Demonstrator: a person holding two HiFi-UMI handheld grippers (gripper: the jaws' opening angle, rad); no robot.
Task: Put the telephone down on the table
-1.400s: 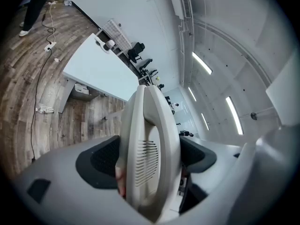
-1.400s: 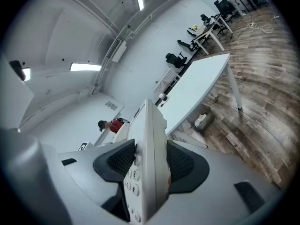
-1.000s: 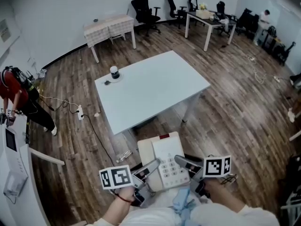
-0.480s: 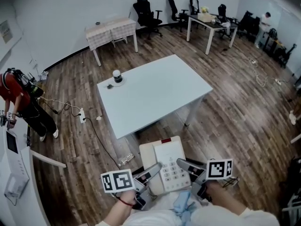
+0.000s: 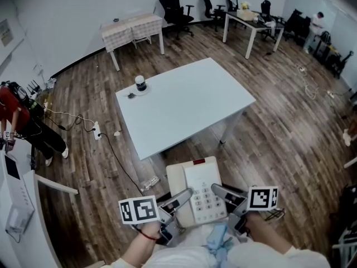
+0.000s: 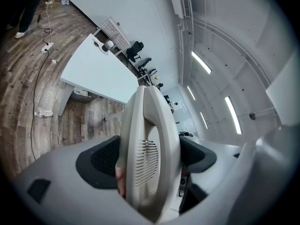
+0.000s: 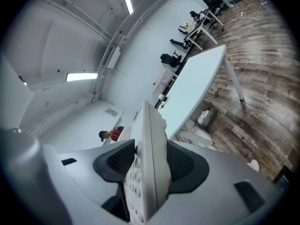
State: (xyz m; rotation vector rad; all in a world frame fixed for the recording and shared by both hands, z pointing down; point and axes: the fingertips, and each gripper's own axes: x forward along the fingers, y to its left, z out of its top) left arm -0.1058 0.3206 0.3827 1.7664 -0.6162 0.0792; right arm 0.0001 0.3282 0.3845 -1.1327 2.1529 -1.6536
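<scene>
A cream desk telephone (image 5: 198,188) with a grey keypad is held in the air close to my body, short of the white table (image 5: 184,102). My left gripper (image 5: 179,201) is shut on its left side, where the handset (image 6: 147,149) lies. On the keypad side (image 7: 145,172), my right gripper (image 5: 223,195) is shut as well. Both gripper views show the telephone edge-on between dark jaw pads, with the table further ahead.
A small dark jar on a saucer (image 5: 140,85) stands near the table's far left corner. A cable and power strip (image 5: 95,132) lie on the wood floor at left, where a person in red (image 5: 17,119) stands. Office chairs and desks (image 5: 251,21) fill the back.
The table has shifted slightly in the head view as I move closer to it. Both grippers keep their hold on the telephone.
</scene>
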